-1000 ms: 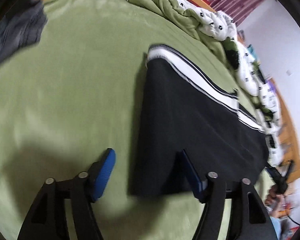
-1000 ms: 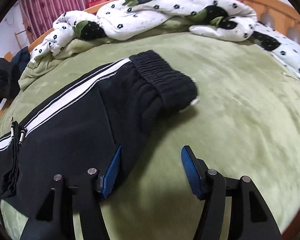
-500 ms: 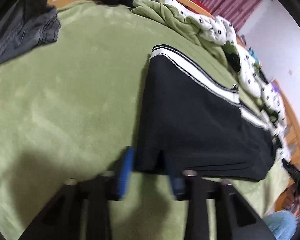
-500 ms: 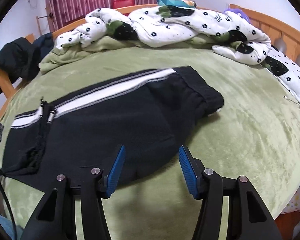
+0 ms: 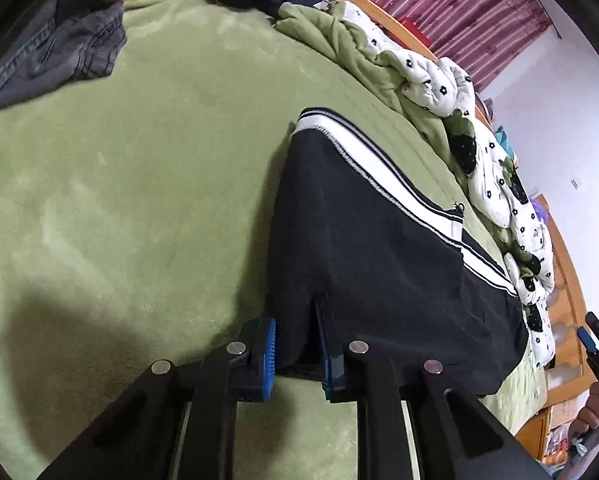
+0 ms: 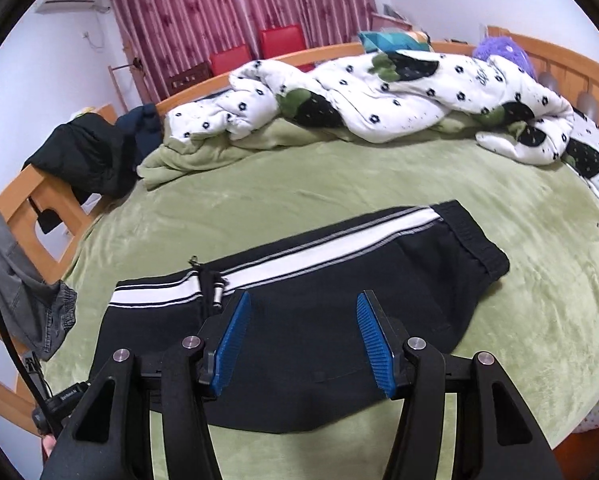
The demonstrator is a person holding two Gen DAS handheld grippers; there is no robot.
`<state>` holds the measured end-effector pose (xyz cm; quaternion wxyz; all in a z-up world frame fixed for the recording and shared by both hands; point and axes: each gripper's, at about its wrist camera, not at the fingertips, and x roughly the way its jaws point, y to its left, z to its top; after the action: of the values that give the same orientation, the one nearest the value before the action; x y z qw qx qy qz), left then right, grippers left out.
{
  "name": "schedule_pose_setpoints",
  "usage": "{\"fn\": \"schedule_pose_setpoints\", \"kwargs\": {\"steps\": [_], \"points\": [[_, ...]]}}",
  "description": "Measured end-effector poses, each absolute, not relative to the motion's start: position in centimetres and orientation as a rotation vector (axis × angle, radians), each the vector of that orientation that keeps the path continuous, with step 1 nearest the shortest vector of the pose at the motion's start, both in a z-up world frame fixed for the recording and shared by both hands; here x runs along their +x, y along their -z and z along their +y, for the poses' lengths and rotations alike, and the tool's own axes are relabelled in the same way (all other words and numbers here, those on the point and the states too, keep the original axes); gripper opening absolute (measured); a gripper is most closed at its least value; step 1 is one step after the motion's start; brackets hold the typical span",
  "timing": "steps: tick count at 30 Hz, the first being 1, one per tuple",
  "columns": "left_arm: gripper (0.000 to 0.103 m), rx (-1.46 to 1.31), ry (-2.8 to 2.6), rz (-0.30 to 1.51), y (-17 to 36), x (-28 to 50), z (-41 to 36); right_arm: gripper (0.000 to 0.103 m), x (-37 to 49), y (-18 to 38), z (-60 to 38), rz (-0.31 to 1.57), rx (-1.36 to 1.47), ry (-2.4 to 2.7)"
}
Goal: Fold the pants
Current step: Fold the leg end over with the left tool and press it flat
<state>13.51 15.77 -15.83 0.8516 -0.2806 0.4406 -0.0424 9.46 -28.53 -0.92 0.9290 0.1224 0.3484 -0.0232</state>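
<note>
The left gripper is squeezing its blue pads together on the near corner of the black pants. Its jaws are closing, with the cloth pinched between them. The right gripper is hanging over the pants with its pads apart and nothing between them. The pants are lying folded on the green blanket, white stripe on the far side. A white flowery quilt is bunching up along the far edge of the bed. Grey jeans are sitting off to the left.

Left gripper closing (fabric pinched); right gripper agape.
</note>
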Motion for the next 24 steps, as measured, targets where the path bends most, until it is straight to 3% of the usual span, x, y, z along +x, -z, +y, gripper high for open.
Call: {"fn": "schedule_pose_setpoints", "kwargs": {"steps": [6, 24], "points": [[0.017, -0.537, 0.031, 0.957, 16.0, 13.7, 14.9, 0.055, 8.9, 4.6, -28.8, 0.82, 0.137, 0.049], [0.024, -0.424, -0.01, 0.983, 16.2, 13.9, 14.2, 0.055, 6.9, 6.5, -29.9, 0.825, 0.026, 0.009]]}}
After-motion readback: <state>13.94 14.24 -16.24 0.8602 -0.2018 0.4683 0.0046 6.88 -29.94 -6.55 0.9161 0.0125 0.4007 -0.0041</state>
